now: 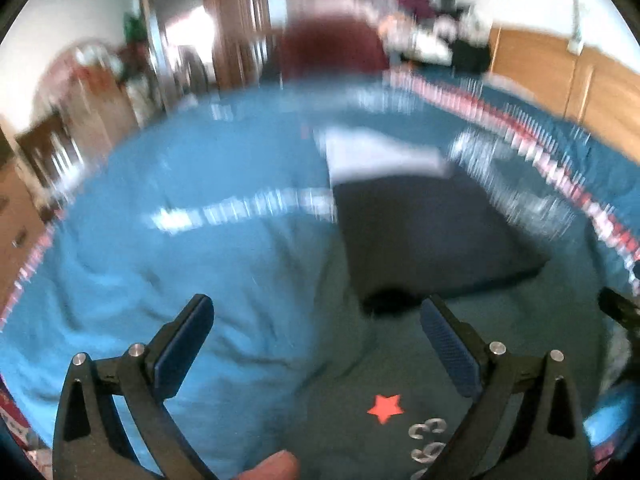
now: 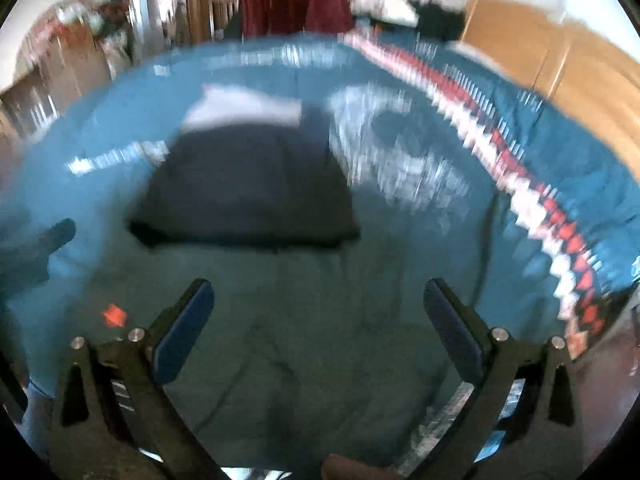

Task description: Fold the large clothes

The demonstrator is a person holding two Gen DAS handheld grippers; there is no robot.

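Note:
A dark teal garment [image 1: 372, 380] with a red star [image 1: 385, 408] and grey print lies spread on the blue bed cover [image 1: 160, 248], just under my left gripper [image 1: 316, 322], which is open and empty. The same garment [image 2: 304, 340] fills the near part of the right wrist view, below my right gripper [image 2: 319, 306], also open and empty. A folded dark garment [image 1: 428, 236] with a folded white one [image 1: 380, 154] behind it lies further back; both also show in the right wrist view: dark [image 2: 252, 188], white [image 2: 244, 110]. Both views are motion-blurred.
The bed cover has a red and white patterned band [image 2: 532, 188] along its right side. A dark red chair back [image 1: 332, 48] stands behind the bed. Wooden wardrobes [image 1: 568, 76] are at the right, cluttered shelves [image 1: 80, 92] at the left. The other gripper's tip [image 2: 48, 240] shows at the left.

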